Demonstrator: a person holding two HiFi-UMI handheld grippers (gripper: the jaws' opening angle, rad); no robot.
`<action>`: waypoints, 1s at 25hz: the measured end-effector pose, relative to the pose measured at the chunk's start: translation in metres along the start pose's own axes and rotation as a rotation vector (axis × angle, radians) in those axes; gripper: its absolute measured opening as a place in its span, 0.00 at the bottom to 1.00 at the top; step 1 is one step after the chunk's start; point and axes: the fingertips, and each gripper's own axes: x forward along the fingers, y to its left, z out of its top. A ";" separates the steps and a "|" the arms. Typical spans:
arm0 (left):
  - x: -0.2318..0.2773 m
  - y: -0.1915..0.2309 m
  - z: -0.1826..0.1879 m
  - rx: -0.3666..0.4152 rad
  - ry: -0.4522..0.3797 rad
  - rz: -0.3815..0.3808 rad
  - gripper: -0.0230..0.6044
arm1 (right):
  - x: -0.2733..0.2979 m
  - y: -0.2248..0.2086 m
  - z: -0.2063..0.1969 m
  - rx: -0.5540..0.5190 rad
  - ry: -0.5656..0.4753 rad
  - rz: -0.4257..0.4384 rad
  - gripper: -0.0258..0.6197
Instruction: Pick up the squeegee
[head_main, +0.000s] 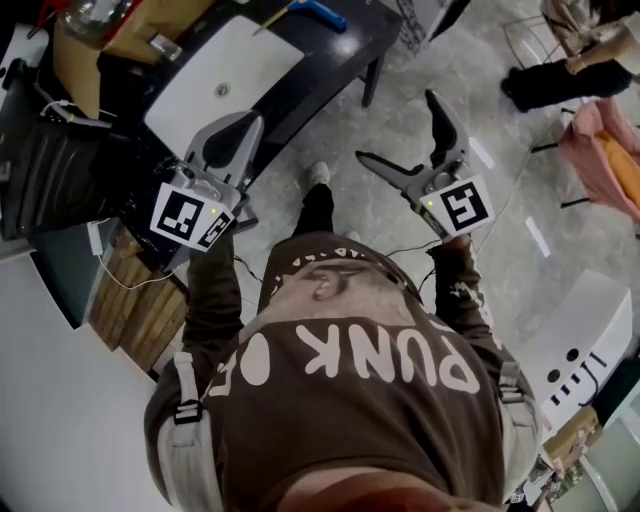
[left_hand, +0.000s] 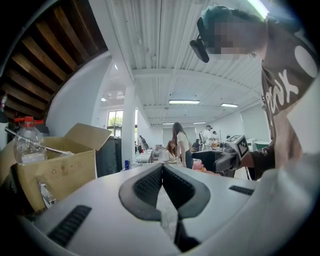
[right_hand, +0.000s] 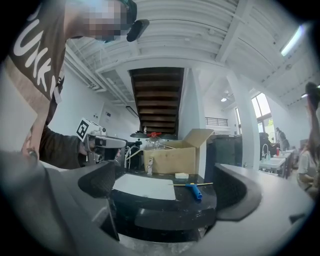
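Observation:
The squeegee (head_main: 320, 12) has a blue handle and a thin yellow blade. It lies at the far end of a black table (head_main: 335, 50), also seen as the squeegee (right_hand: 196, 189) in the right gripper view, right of a white board (right_hand: 145, 186). My right gripper (head_main: 396, 126) is open and empty over the floor, short of the table; the squeegee shows between its spread jaws (right_hand: 167, 191). My left gripper (head_main: 245, 125) is shut with nothing in it, held near the table's edge, pads pressed together (left_hand: 161, 170). Both grippers are well apart from the squeegee.
An open cardboard box (right_hand: 175, 155) with a plastic bottle (left_hand: 27, 145) stands at the table's back. The white board (head_main: 220, 80) covers the table's middle. A wooden crate (head_main: 135, 300) sits at left. Pink cloth (head_main: 610, 150) and a white seat (head_main: 590, 340) stand at right. People stand far off.

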 end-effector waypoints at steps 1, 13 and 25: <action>0.008 0.010 -0.002 -0.003 -0.002 -0.002 0.04 | 0.009 -0.008 -0.002 0.001 0.007 -0.004 0.96; 0.088 0.136 -0.024 -0.045 0.026 -0.031 0.04 | 0.130 -0.095 -0.020 0.038 0.071 -0.040 0.96; 0.131 0.219 -0.047 -0.102 0.026 -0.074 0.04 | 0.214 -0.144 -0.036 0.043 0.116 -0.070 0.96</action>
